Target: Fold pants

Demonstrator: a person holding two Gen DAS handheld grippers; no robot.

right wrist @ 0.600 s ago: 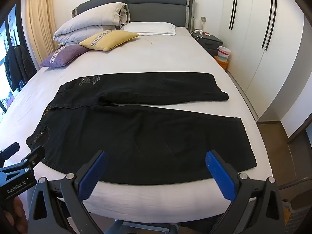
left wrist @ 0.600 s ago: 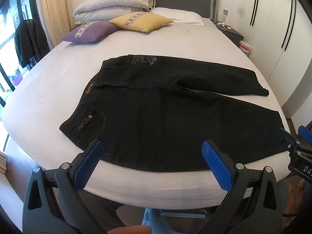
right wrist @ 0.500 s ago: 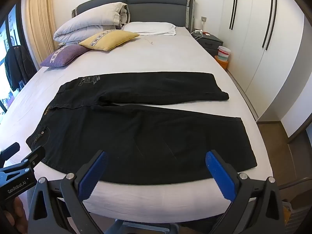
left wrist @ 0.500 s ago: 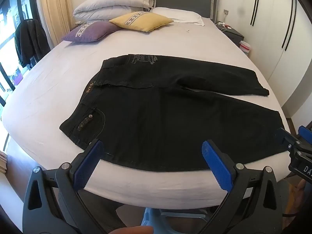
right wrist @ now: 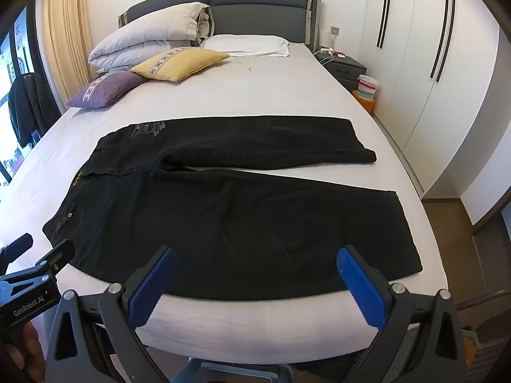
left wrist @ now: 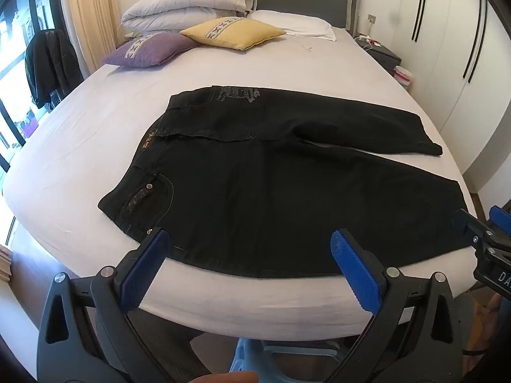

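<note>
Left wrist view has the left gripper [left wrist: 252, 268] spread wide with nothing in it, hanging just off the near edge of the bed [left wrist: 95, 121]. The black pants [left wrist: 287, 191] lie flat across the sheet, waistband to the left, legs splayed to the right. The right gripper [right wrist: 255, 284] is also gaping and empty, over that same edge.
</note>
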